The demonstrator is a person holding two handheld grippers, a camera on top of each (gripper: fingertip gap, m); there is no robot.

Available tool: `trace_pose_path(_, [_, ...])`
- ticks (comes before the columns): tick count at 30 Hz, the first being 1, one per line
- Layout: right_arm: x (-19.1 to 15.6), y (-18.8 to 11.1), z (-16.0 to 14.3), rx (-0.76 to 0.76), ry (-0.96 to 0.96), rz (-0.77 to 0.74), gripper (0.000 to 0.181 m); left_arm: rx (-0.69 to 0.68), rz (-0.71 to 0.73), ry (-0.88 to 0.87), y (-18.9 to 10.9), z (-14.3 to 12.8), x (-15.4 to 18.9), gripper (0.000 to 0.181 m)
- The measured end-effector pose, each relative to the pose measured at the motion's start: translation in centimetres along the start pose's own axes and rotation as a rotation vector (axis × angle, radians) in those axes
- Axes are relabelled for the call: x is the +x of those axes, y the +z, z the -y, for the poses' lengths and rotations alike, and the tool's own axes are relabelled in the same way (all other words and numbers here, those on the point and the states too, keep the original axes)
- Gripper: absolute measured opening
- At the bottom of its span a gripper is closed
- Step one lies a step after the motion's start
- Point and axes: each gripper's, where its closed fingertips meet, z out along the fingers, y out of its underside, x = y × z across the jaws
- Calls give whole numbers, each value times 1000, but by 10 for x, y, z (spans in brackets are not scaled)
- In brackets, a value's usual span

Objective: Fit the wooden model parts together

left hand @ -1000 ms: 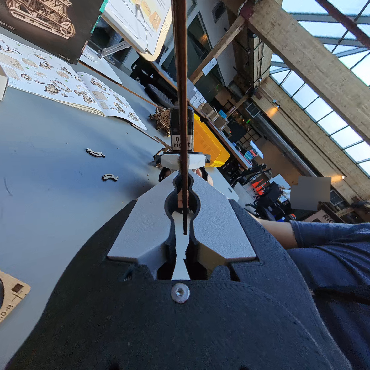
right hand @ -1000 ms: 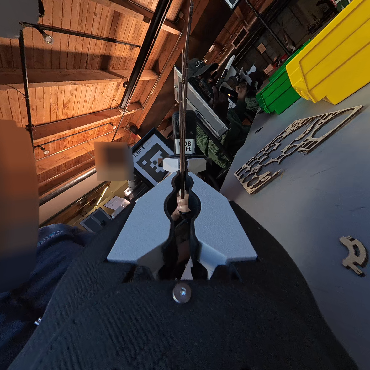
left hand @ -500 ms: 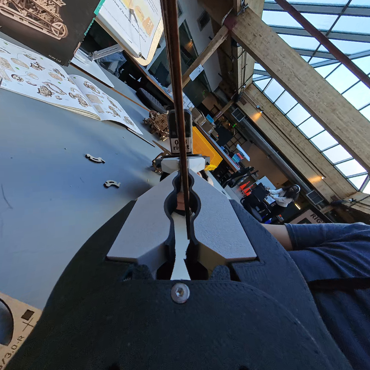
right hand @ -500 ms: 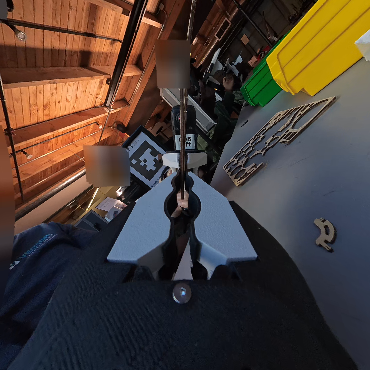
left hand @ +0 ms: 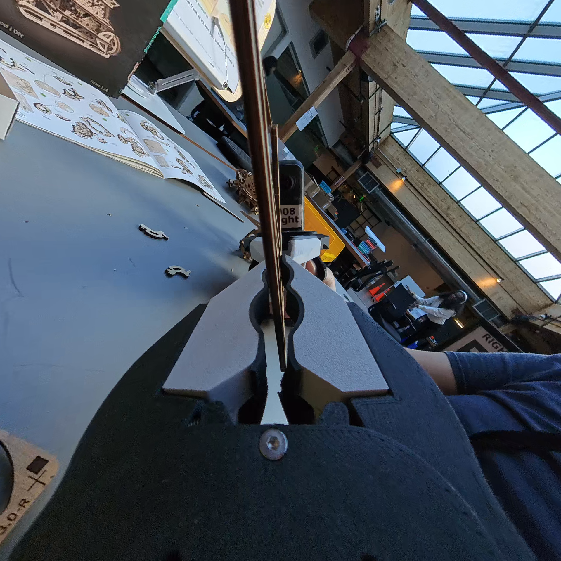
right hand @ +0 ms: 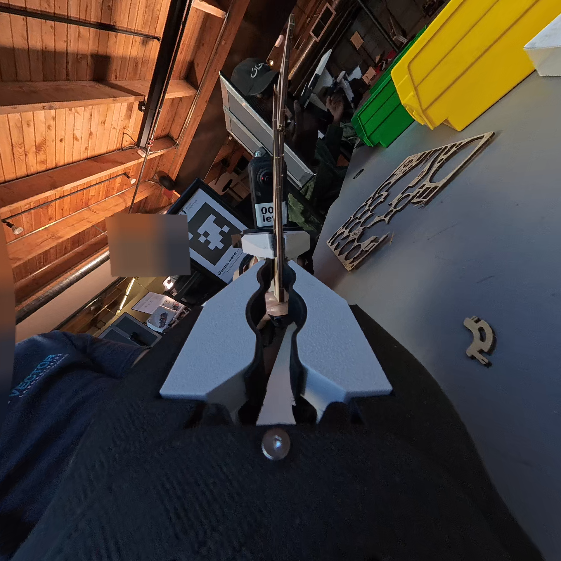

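**Status: sheet held by both claws, fitting not yet visible**

The left claw (left hand: 274, 291) and the right claw (right hand: 276, 283) each clench the same thin wooden sheet (left hand: 258, 151), seen edge-on above the desk (left hand: 76, 303). Two small cut parts (left hand: 177, 271) lie loose on the desk. An emptied sheet frame (right hand: 406, 197) lies apart. No joined parts are visible in the claws; fitting appears to remain.

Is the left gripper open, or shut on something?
Shut: the left gripper clamps a thin wooden sheet edge-on between its fingers, no gap beside it.
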Motion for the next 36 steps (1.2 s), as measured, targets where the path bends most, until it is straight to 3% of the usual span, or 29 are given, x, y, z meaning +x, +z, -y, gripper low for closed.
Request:
trace_pose_path(7, [4, 1, 0, -22, -75, -84, 3, -2, 11, 17, 0, 1, -1, 1])
trace_pose_path(20, [7, 2, -5, -59, -58, -89, 2, -12, 15, 17, 0, -4, -4, 1])
trace_pose_path(36, [-4, 5, -9, -70, -13, 5, 1, -48, -26, 42, -6, -9, 5, 1])
